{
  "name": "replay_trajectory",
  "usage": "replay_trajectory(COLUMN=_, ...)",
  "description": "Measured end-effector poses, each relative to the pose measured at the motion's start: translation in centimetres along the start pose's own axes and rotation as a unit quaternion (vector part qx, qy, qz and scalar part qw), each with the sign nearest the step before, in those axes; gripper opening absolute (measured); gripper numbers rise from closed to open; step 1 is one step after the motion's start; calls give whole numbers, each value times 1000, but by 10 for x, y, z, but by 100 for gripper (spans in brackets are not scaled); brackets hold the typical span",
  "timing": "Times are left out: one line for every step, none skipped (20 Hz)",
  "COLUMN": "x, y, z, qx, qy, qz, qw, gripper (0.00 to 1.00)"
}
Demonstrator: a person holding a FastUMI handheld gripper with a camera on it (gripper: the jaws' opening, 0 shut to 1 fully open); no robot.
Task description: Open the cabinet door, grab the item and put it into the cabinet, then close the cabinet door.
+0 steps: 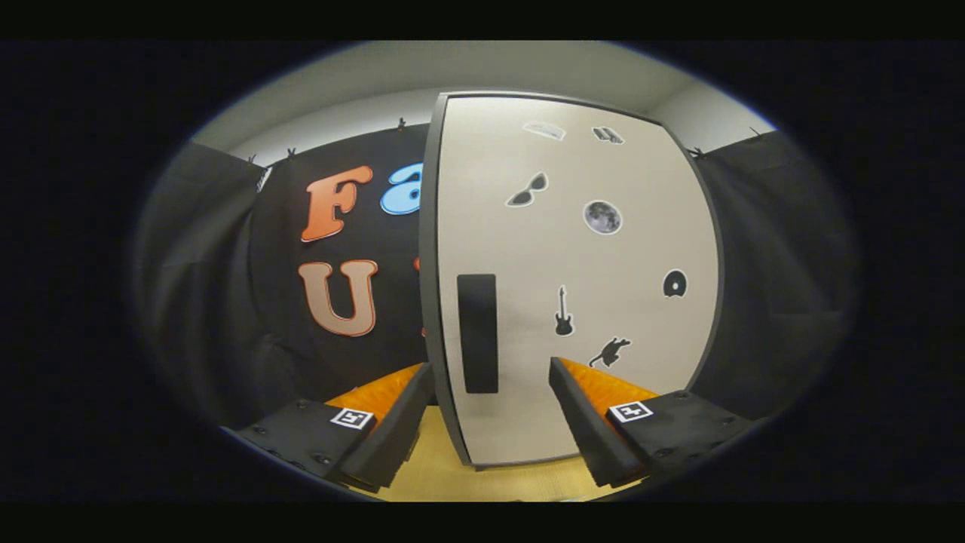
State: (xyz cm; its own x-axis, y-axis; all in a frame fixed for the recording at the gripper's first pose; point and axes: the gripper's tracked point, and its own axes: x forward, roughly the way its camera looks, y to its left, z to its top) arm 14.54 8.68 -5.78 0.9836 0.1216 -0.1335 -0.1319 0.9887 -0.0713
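One dark handle (477,333) is what I care about here: a tall upright bar near the left edge of the pale cabinet door (580,302), its long axis running vertically. It stands just ahead of my tongs (490,377) and in line with the gap between the tips, a little nearer the left finger than the right. The tongs are spread wide apart and grip nothing; neither finger touches the handle or the door. I judge the next move is a short push forward so the fingers straddle the bar, then a squeeze. The door looks closed or nearly so, decorated with small stickers (602,217). It stands on a yellowish counter (430,471). I hold the tongs level, pointing squarely at the door.
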Motion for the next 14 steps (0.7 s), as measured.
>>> replay_trajectory(x=7, y=1, z=-3, qx=-3, qy=4, qz=0, qw=1000, gripper=98)
replay_trajectory(x=14, y=2, z=-5, qx=-4, qy=8, qz=-1, qw=1000, gripper=98)
replay_trajectory(x=20, y=2, z=-7, qx=-4, qy=11, qz=-2, qw=1000, gripper=98)
replay_trajectory(x=26, y=2, z=-8, qx=-3, qy=13, qz=-3, qw=1000, gripper=98)
replay_trajectory(x=31, y=0, z=-9, qx=-4, qy=14, qz=-5, qw=1000, gripper=98)
replay_trajectory(x=36, y=-2, z=-10, qx=-5, qy=15, qz=-9, qw=1000, gripper=98)
replay_trajectory(x=41, y=-5, z=-11, qx=-6, qy=17, qz=-12, qw=1000, gripper=98)
replay_trajectory(x=45, y=-6, z=-13, qx=-6, qy=19, qz=-13, qw=1000, gripper=98)
replay_trajectory(x=49, y=-6, z=-14, qx=-4, qy=20, qz=-12, qw=1000, gripper=98)
replay_trajectory(x=53, y=-5, z=-15, qx=-4, qy=21, qz=-10, qw=1000, gripper=98)
replay_trajectory(x=56, y=-6, z=-15, qx=-4, qy=22, qz=-10, qw=1000, gripper=98)
replay_trajectory(x=59, y=-7, z=-17, qx=-6, qy=23, qz=-13, qw=1000, gripper=98)
replay_trajectory(x=61, y=-9, z=-18, qx=-7, qy=24, qz=-15, qw=1000, gripper=98)
replay_trajectory(x=61, y=-7, z=-18, qx=-4, qy=26, qz=-9, qw=1000, gripper=98)
